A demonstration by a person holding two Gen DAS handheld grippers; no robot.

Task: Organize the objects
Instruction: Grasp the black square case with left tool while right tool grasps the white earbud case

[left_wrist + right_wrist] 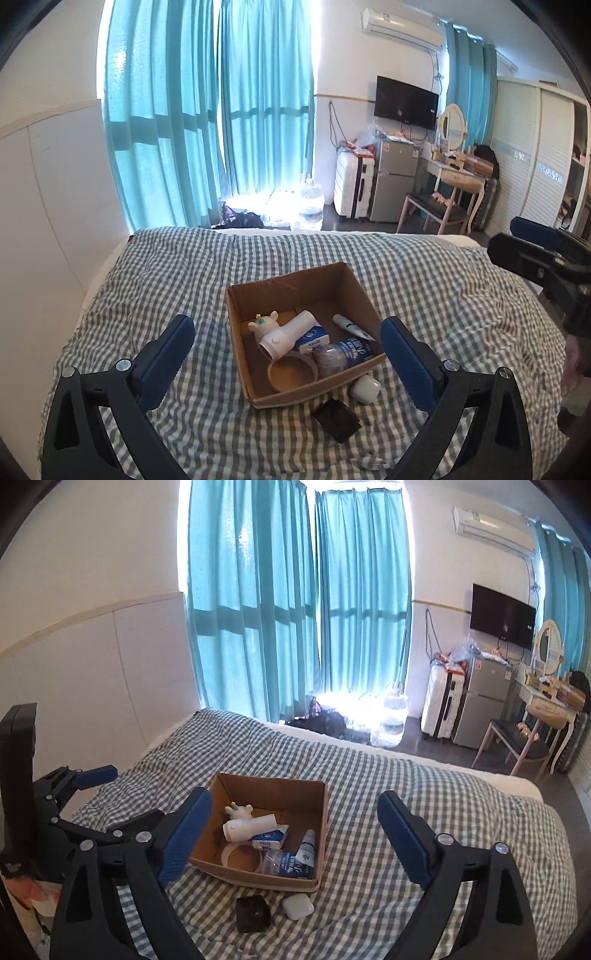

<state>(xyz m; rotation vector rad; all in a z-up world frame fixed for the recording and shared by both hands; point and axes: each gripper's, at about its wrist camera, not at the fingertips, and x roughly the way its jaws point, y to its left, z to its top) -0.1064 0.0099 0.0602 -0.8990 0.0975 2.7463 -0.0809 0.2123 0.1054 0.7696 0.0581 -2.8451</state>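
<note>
Cardboard box (255, 376) on checked bedspread (147, 266), sits between and just beyond left gripper (287, 345) fingers. Both jaws spread wide, nothing btwn them; right gripper (294, 832) likewise over box. Inside: white toy dryer (284, 334), tissue pack (312, 339), water bottle (341, 354), tape roll (291, 374), tube (349, 325). Outside near wall, closer to grippers: white earbud case (297, 905), black wallet (253, 914).
</note>
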